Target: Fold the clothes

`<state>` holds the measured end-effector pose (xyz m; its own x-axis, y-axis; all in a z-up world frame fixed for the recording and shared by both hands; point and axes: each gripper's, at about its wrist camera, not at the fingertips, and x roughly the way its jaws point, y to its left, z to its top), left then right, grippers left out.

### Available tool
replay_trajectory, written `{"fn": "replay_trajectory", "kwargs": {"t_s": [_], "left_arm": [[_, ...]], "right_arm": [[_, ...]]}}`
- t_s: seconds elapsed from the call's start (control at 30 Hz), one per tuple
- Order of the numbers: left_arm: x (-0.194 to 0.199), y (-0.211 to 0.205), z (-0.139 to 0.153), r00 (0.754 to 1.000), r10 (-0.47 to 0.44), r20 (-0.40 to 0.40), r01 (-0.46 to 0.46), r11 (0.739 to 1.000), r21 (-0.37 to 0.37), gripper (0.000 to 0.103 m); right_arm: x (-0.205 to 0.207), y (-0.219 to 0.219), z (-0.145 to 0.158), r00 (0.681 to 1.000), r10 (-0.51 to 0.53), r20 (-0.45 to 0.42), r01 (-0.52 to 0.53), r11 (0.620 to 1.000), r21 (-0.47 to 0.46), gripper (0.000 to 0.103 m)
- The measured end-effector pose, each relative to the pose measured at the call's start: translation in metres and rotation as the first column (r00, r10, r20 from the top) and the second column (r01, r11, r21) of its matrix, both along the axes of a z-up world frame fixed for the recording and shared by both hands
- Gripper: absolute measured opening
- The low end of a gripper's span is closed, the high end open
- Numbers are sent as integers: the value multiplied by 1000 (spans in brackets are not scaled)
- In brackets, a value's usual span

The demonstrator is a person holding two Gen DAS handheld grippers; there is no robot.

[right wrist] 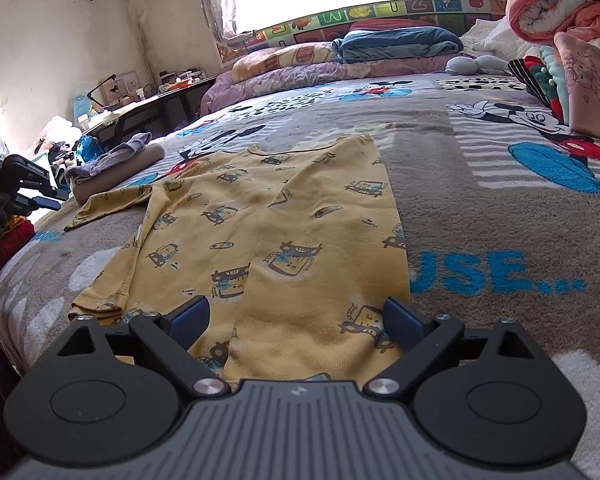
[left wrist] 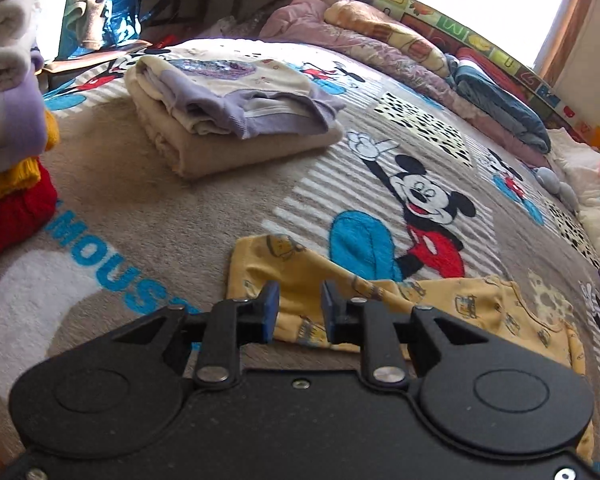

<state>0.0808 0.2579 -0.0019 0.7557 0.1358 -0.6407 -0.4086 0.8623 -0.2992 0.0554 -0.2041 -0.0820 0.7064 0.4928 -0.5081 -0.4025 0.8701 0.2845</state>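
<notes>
A yellow long-sleeved top with a cartoon print [right wrist: 284, 216] lies flat on the Mickey Mouse blanket [right wrist: 480, 184], its right side folded in over the middle. One sleeve [left wrist: 284, 264] stretches out to the left. My left gripper [left wrist: 299, 309] hovers low over that sleeve's end with its blue pads [left wrist: 271, 312] a small gap apart and not pressing the cloth. The right wrist view shows the left gripper [right wrist: 58, 197] at the far left, in a gloved hand. My right gripper [right wrist: 298, 316] stands wide open over the top's hem, one finger on each side, gripping nothing.
A folded beige and lilac pile [left wrist: 228, 120] sits further back on the bed. A taller stack of folded clothes [left wrist: 8, 120] with a red item [left wrist: 12, 216] rises at the left. Rolled quilts [left wrist: 380, 48] line the far edge, and a pink blanket [right wrist: 560, 0] lies at the right.
</notes>
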Motion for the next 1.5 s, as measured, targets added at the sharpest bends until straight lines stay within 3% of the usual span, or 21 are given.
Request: {"fn": "replay_trajectory", "kwargs": {"t_s": [0.17,0.27,0.37,0.47,0.63,0.8,0.97,1.03,1.13,1.2,1.3,1.43,1.47,1.5], "left_arm": [[-18,-82,-10,983,-179,37,180,983,-29,32],[-33,-133,-19,958,-284,49,284,959,-2,42],[-47,-177,-29,925,-377,39,376,926,39,42],[-55,-201,-39,894,-447,23,445,894,49,42],[-59,-212,-49,872,-488,35,487,873,26,42],[-64,-220,-54,860,-507,55,506,862,30,42],[-65,-223,-50,853,-513,99,512,858,33,42],[-65,-225,-48,848,-519,107,517,855,45,42],[-65,-228,-46,844,-524,113,523,851,47,42],[-64,-230,-45,839,-531,116,529,847,50,42],[-64,-234,-44,832,-542,118,539,840,60,42],[-61,-237,-45,829,-547,113,544,837,62,42],[-60,-237,-46,830,-547,111,544,837,61,42],[-59,-237,-46,831,-546,109,543,838,59,42]], "right_arm": [[-1,-3,3,1000,-11,6,11,1000,17,91],[-3,-5,6,1000,-18,19,18,1000,20,88],[-9,-3,11,998,-18,53,18,1000,-11,77],[-22,2,19,994,17,110,-9,997,-71,74],[-40,-3,27,990,27,135,-12,994,-106,74],[-39,-34,22,997,-68,47,68,998,-2,70],[-29,-66,5,983,-123,-133,146,974,176,63],[-27,-77,-2,970,-139,-198,192,940,281,63],[-27,-94,-15,938,-167,-304,292,853,432,59],[-27,-98,-21,922,-181,-344,334,819,466,50],[-27,-102,-27,900,-192,-391,383,778,498,48],[-23,-89,-26,905,-185,-382,362,808,465,48],[-23,-86,-25,908,-191,-374,357,819,449,44],[-23,-84,-24,909,-209,-362,359,833,422,30]]}}
